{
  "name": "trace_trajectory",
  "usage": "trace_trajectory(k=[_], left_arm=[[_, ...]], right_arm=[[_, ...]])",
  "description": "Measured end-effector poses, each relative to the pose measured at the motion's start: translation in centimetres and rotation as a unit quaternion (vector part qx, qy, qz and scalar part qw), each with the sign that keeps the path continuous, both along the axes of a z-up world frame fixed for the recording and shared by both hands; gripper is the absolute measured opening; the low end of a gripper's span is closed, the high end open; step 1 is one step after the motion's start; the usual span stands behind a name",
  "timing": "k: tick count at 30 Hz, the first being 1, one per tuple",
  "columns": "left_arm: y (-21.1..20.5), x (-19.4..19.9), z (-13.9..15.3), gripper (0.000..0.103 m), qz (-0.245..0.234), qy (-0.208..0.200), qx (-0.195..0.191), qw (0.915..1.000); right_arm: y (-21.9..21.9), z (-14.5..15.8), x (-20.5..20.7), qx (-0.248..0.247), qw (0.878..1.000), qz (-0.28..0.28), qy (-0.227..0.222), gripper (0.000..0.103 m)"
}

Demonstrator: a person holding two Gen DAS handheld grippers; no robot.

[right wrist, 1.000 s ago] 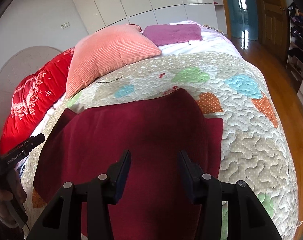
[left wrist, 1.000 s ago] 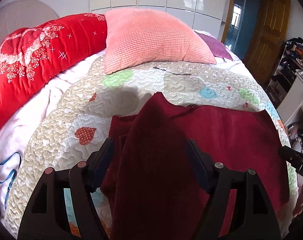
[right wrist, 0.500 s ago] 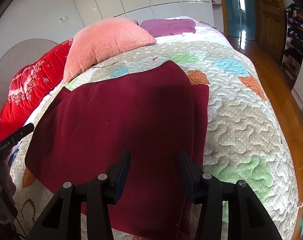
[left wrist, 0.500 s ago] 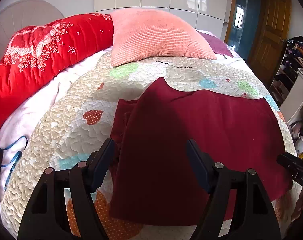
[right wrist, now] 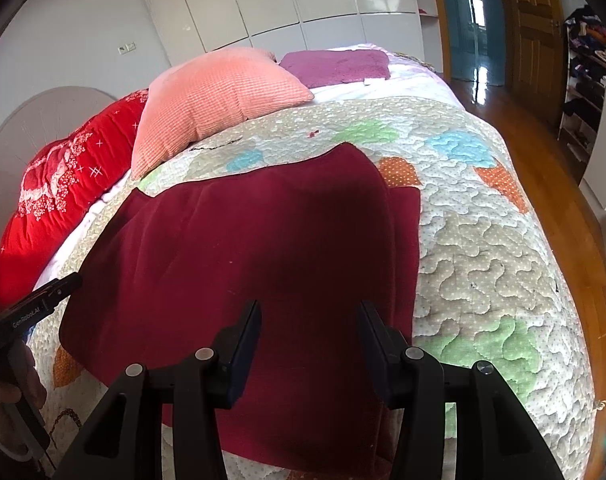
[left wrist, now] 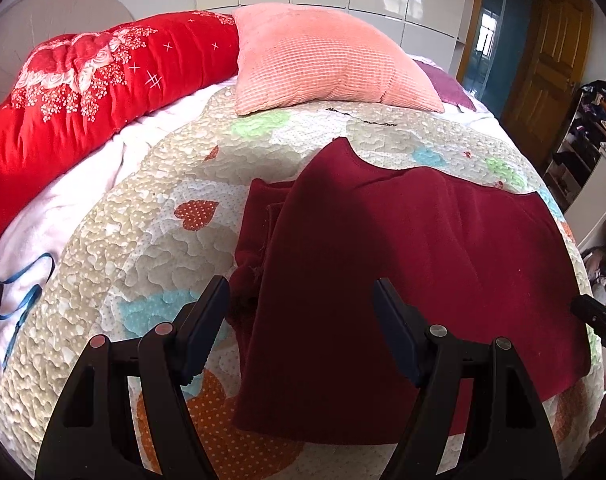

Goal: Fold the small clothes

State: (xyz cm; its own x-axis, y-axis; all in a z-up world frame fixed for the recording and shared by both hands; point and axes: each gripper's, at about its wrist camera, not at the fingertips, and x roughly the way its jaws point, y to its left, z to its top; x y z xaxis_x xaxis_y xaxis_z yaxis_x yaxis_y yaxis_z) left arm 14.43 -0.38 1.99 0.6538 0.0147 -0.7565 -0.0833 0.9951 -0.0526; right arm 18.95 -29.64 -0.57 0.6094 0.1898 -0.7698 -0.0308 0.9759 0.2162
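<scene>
A dark red garment [left wrist: 403, 264] lies folded flat on the quilted bed cover [left wrist: 151, 216], with a lower layer sticking out at its left edge. It also shows in the right wrist view [right wrist: 263, 240], where a lower layer sticks out at its right edge. My left gripper [left wrist: 301, 312] is open and empty, above the garment's near left part. My right gripper [right wrist: 309, 332] is open and empty, above the garment's near right part. The tip of the other gripper shows at each view's edge.
A pink pillow [left wrist: 323, 68], a red flowered quilt [left wrist: 83, 92] and a purple cloth [right wrist: 339, 66] lie at the head of the bed. A blue strap [left wrist: 23, 292] lies at the left. Wooden floor [right wrist: 543, 152] and shelves are to the right.
Both grippers have pulled back and up from the garment. The folded garment, draped close to the jaws a second ago, now lies flat on the quilt.
</scene>
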Motion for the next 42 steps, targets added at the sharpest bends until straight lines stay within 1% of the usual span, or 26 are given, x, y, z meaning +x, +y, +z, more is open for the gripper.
trace_trajectory(k=[2,4,6,9,11,13,17,22,24,27,29,33,34,36,38,40,41,42], left_arm=[[0.4,-0.3,-0.3,0.074,0.002,0.004,-0.010,0.9999],[1.0,-0.7,-0.6,0.074,0.006,0.005,-0.020,0.9998],[1.6,-1.1,-1.0,0.074,0.013,0.007,-0.030,0.9994],[2.8,-1.5,-1.8,0.074,0.027,0.012,-0.057,0.9979],[3.5,-1.6,-2.3,0.074,0.036,0.014,-0.067,0.9970],[4.3,-1.6,-2.8,0.074,0.040,0.016,-0.082,0.9957],[5.4,-1.7,-3.5,0.074,0.042,0.023,-0.102,0.9936],[6.1,-1.5,-4.0,0.074,0.040,0.035,-0.135,0.9894],[6.1,-1.4,-4.2,0.074,0.039,0.039,-0.138,0.9890],[6.0,-1.2,-4.4,0.075,0.035,0.041,-0.135,0.9894],[6.0,-1.1,-4.5,0.075,0.036,0.043,-0.139,0.9888],[6.5,-1.0,-4.6,0.076,0.035,0.045,-0.148,0.9873],[6.5,-1.0,-4.6,0.076,0.035,0.046,-0.148,0.9872],[6.5,-0.9,-4.7,0.076,0.033,0.047,-0.146,0.9876],[6.7,-0.7,-4.7,0.076,0.032,0.048,-0.148,0.9872],[7.0,-0.7,-4.7,0.076,0.033,0.050,-0.156,0.9859],[7.1,-0.7,-4.7,0.076,0.033,0.049,-0.158,0.9856],[7.1,-0.8,-4.8,0.076,0.033,0.049,-0.158,0.9857]], right_arm=[[-0.3,-1.3,0.7,0.003,1.000,0.006,0.022,0.050],[-0.1,-1.2,0.7,-0.006,1.000,0.012,0.019,0.050],[0.2,-0.5,0.7,-0.009,1.000,0.015,0.016,0.050],[0.3,0.5,0.5,0.026,1.000,0.015,0.004,0.050],[1.2,0.9,0.7,0.041,0.999,0.033,0.001,0.050],[2.8,1.3,1.1,0.046,0.997,0.058,-0.004,0.050],[6.7,1.6,2.6,0.036,0.994,0.098,-0.015,0.050],[11.6,1.2,6.5,0.033,0.992,0.119,-0.010,0.050],[13.8,1.5,7.9,0.027,0.990,0.137,-0.013,0.049],[17.8,2.0,9.8,0.009,0.984,0.173,-0.026,0.043],[20.2,1.9,11.2,-0.007,0.982,0.190,-0.025,0.040],[23.9,0.7,14.3,-0.010,0.979,0.204,-0.010,0.040],[24.6,-0.1,15.0,-0.005,0.978,0.209,0.005,0.040],[26.1,-2.5,16.6,-0.002,0.976,0.212,0.052,0.040],[26.4,-2.9,16.7,-0.007,0.978,0.201,0.046,0.040],[26.0,-2.2,16.6,0.016,0.979,0.193,0.056,0.040],[25.5,-1.9,16.5,0.040,0.979,0.189,0.060,0.040],[25.1,-1.5,16.5,0.062,0.979,0.185,0.065,0.043]])
